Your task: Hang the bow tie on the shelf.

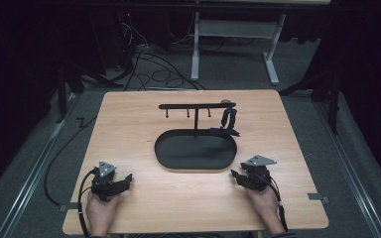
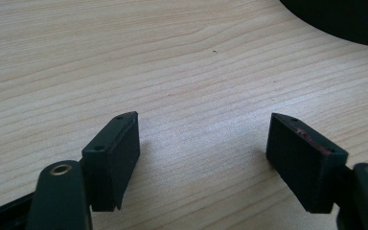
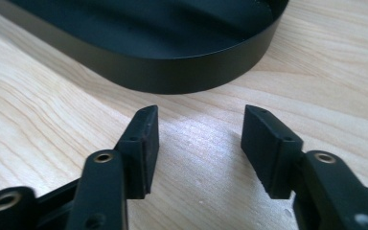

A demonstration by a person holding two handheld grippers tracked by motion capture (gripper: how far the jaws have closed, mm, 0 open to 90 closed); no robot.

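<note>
A black oval tray (image 1: 173, 157) lies in the middle of the wooden table (image 1: 129, 114). From its far side rises a T-shaped stand (image 1: 196, 105) with small hooks under its bar. A dark item (image 1: 228, 118) hangs from the bar's right end, down to the tray's rim. My left gripper (image 1: 128, 179) rests on the table near the front left, open, with bare wood between its jaws (image 2: 203, 139). At the front right my right gripper (image 1: 234, 175) is open too, and its jaws (image 3: 199, 129) point at the tray's wall (image 3: 172, 72).
Beyond the table, cables (image 1: 154, 69) lie on the grey floor, and a white frame (image 1: 228, 29) of another table stands at the back. Dark stands flank both sides. Two metal brackets (image 1: 317, 197) sit at the table's front corners.
</note>
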